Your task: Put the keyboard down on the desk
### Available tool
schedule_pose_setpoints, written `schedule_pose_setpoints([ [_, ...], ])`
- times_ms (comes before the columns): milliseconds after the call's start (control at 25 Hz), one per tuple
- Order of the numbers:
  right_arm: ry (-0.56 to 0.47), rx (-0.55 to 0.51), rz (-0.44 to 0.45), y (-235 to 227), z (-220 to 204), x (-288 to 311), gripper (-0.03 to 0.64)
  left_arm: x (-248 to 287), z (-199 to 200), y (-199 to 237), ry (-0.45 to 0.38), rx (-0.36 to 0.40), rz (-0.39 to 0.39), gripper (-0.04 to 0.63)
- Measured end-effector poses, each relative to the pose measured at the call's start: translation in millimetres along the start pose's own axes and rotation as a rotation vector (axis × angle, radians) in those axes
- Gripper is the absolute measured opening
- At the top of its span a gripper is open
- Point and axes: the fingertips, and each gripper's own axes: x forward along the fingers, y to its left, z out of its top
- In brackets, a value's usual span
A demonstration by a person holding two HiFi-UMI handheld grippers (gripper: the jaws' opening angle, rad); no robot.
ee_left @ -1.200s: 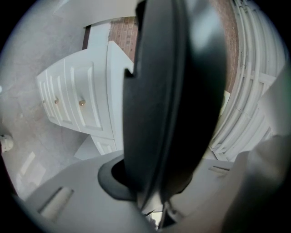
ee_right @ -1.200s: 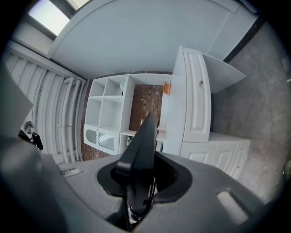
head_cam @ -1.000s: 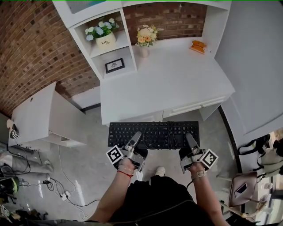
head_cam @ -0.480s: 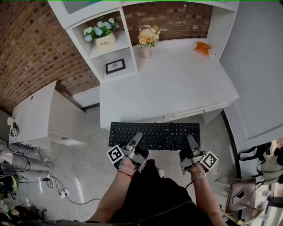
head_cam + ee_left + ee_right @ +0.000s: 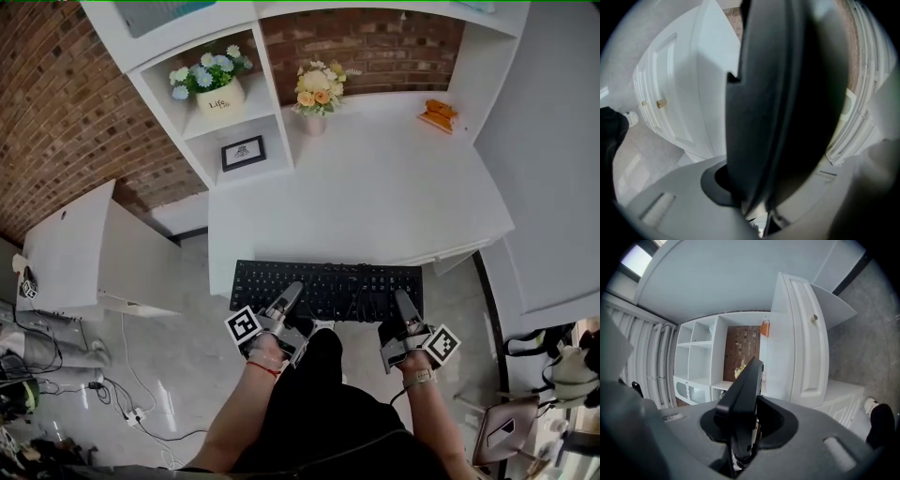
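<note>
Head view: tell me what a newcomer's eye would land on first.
The black keyboard stands out, gripped along its near side by the left gripper and right gripper, just before the front edge of the white desk. Next come the red brick wall at left and the vase of flowers at the desk's back.

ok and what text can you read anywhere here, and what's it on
"Life": on the white flower pot.
framed picture: print too small to read.
keyboard: key legends too small to read.
</note>
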Motion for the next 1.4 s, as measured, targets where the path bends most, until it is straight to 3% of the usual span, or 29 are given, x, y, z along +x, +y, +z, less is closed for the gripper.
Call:
schedule_pose_setpoints([
  [840, -0.025, 0.042, -0.076, -20.6, 49.5, 133.6, 0.077, 119.8, 82.9, -4.7, 0.085, -0.046, 0.037, 0.081],
  [1120, -0.05, 0.074, -0.125, -34.7, 57.7, 168.0, 0.077, 144.1, 102.2, -3.1, 0.173, -0.008, 0.057, 0.154],
  [1400, -0.031, 0.085, -0.158, -45.5, 60.8, 203.8, 0.077, 160.9, 128.4, 7.0, 0.156, -0.046, 0.103, 0.143],
])
